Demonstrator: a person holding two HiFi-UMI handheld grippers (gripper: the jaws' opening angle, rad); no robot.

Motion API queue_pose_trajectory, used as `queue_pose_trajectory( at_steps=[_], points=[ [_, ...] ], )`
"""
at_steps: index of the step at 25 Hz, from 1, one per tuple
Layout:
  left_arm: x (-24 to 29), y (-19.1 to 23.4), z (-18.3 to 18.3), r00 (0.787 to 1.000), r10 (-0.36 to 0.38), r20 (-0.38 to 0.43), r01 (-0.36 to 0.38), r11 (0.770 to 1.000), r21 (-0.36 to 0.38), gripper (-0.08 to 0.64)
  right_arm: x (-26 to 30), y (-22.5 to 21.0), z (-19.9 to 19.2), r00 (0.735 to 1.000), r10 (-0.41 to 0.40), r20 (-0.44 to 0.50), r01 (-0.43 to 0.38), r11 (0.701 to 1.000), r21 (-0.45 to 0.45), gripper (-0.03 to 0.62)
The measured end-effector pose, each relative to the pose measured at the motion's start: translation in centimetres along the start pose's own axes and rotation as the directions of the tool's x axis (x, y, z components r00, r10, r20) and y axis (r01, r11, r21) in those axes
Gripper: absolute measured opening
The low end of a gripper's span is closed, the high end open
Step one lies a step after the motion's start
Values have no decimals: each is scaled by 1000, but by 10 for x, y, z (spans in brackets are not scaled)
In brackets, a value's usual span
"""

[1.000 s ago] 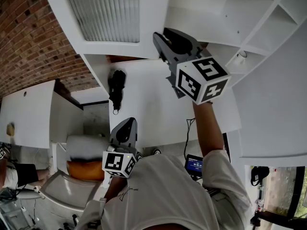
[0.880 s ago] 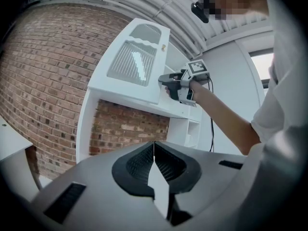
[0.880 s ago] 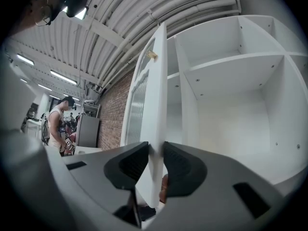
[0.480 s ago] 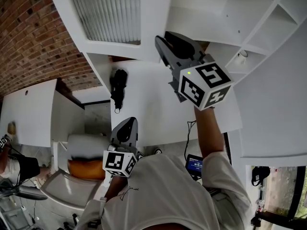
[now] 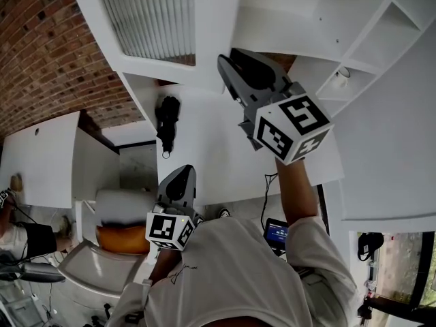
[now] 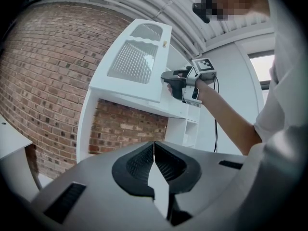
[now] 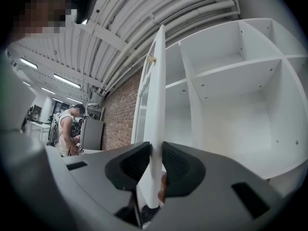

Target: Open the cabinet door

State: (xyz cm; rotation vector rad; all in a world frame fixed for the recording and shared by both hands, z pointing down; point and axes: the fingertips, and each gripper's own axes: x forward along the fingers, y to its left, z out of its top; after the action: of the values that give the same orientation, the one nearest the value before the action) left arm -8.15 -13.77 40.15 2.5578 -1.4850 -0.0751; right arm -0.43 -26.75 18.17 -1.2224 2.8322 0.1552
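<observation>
We've got the cabinet point(image 7: 231, 76) with its shelves exposed to the right of the right gripper point(image 7: 155, 163). The cabinet door point(image 7: 157, 95) is ajar and edge-on dead ahead, long edge upright, panel face to the left. Jaws are closing with that free edge between them, and the pads look to be touching both faces. We reckon the swing goes left, away from the shelves. The left gripper point(image 6: 154, 163) is closed on nothing, low and well apart.

Smooth matt door point(image 7: 157, 100), rough brick wall point(image 5: 41, 53)
</observation>
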Motion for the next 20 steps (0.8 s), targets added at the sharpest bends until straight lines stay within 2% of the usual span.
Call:
queue_pose_trajectory(
  at_steps=[9,20],
  points=[
    [0,-5,1,1000,-5,0,5,1000,3,18,-8,12,2,999,25,20,-25,1000,16,80],
    [-2,-6,-1,1000,-1,-9,1,1000,5,18,-16,30,5,994,100,53,-102,994,33,72]
  ],
)
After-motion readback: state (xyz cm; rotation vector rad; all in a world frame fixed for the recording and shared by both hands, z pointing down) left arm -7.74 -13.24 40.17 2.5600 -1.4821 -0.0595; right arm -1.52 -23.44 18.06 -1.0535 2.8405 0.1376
